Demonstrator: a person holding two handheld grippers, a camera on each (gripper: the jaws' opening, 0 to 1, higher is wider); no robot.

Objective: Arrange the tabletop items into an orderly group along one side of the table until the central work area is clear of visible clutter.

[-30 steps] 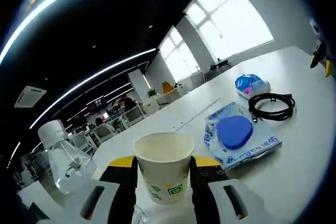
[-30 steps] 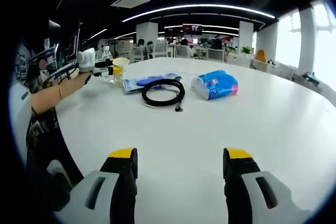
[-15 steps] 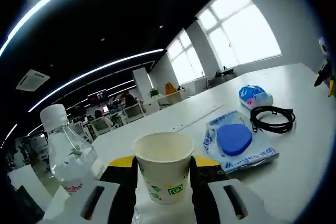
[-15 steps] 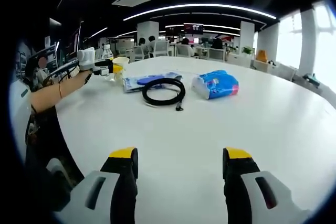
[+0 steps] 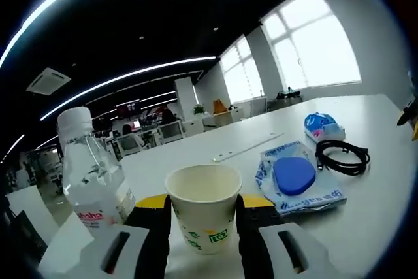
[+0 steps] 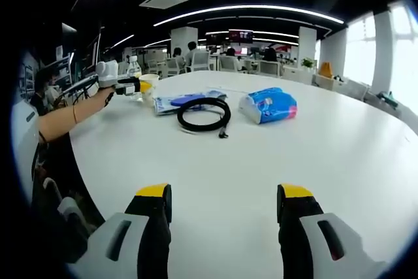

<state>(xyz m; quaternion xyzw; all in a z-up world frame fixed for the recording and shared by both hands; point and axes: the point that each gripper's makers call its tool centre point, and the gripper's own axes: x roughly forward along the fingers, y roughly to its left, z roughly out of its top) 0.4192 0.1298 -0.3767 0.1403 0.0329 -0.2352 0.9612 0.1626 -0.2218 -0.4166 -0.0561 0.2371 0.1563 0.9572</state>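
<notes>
The left tongs (image 5: 203,217) are clamping a paper cup (image 5: 203,206) between their two jaws, the cup standing upright with its open mouth facing up. Just to the left of these tongs a clear water bottle (image 5: 91,171) with a white cap is standing upright on the white tabletop (image 5: 385,213). Ahead and to the right of the left tongs a flat plastic pack with a blue oval lid (image 5: 295,178) is lying on the tabletop, and beyond it a coiled black cable (image 5: 342,158) is resting just beside the pack. Farther off past the cable a blue and white soft packet (image 5: 322,126) is lying.

The right tongs (image 6: 222,207) are hovering over a bare stretch of tabletop with their jaws spread apart and nothing between them. Well ahead of them the black cable (image 6: 203,114) is lying in a loop, the blue and white packet (image 6: 268,105) sitting just to its right and the flat pack (image 6: 186,100) touching its far side. Far ahead to the left, the person's hand (image 6: 101,97) is gripping the left tongs (image 6: 133,85), which are holding the cup (image 6: 149,86) beside the bottle (image 6: 134,68)
</notes>
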